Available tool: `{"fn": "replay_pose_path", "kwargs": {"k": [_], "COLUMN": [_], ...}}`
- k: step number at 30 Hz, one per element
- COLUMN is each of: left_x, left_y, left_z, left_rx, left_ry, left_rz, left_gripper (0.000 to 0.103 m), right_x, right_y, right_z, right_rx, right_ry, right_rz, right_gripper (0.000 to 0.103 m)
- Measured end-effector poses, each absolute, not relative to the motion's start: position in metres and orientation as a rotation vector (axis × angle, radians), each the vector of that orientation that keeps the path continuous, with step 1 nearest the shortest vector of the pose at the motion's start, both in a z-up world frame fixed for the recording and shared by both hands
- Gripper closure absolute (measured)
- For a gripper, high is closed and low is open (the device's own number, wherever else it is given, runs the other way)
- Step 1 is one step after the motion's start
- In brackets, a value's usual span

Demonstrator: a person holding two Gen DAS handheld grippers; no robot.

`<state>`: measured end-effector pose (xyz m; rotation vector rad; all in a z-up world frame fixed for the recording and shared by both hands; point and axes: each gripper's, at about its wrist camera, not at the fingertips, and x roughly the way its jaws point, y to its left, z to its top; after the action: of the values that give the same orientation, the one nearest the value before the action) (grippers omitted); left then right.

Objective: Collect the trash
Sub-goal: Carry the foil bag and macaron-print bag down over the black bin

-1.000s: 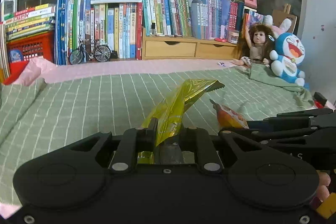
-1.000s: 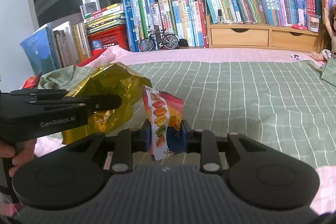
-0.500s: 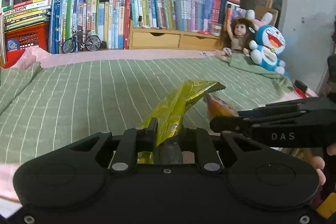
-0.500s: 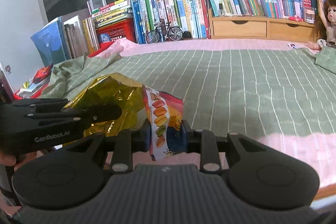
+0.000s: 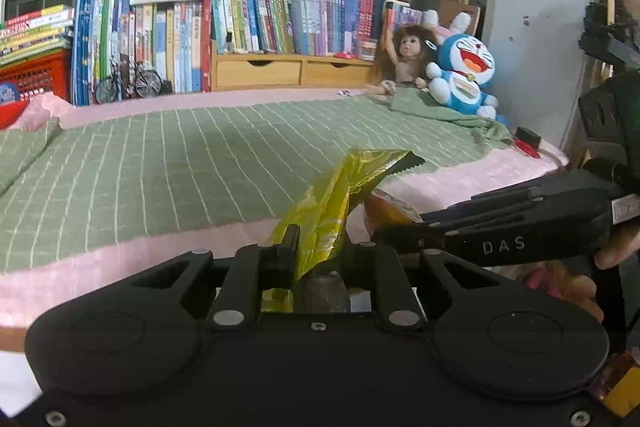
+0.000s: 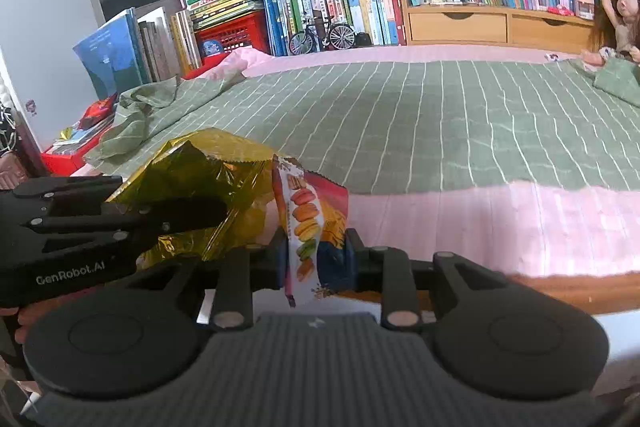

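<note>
Trash is in hand on both sides: the left gripper (image 5: 316, 259) has its jaws clamped on a crinkled gold foil wrapper (image 5: 340, 195), and the right gripper (image 6: 316, 259) pinches a glossy macaron-printed snack packet (image 6: 310, 227). Both pieces hang clear of the green checked bed cover (image 6: 440, 115), past its near pink edge. Carrying seems underway; next comes finding a bin, none visible.

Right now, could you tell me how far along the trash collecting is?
Both wrappers are picked up: the left hand-held gripper is shut on the gold foil wrapper, the right hand-held gripper on the macaron snack wrapper. The green bedspread shows no loose wrappers. Left: binning both; no bin is visible.
</note>
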<state>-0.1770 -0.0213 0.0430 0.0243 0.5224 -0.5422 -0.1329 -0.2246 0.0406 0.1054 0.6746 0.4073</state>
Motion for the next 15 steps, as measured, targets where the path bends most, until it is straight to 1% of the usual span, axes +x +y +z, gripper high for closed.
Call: {"fn": "replay_pose_path", "kwargs": {"k": [7,15], "left_x": [-0.197,-0.203], "left_y": [-0.020,-0.026], "left_z": [0.035,0.010], "left_rx": [0.033,0.011], "left_ry": [0.561,0.691], "left_rz": [-0.565,-0.597], "left_gripper": [0.087,0.087], "right_x": [-0.151,-0.158], "right_y": [-0.228,-0.230], "right_z": [0.035,0.004], "right_rx": [0.117,0.142], "right_ry": [0.720,0.847], "right_rz": [0.418,0.413], "right_gripper": [0.071,0.071]}}
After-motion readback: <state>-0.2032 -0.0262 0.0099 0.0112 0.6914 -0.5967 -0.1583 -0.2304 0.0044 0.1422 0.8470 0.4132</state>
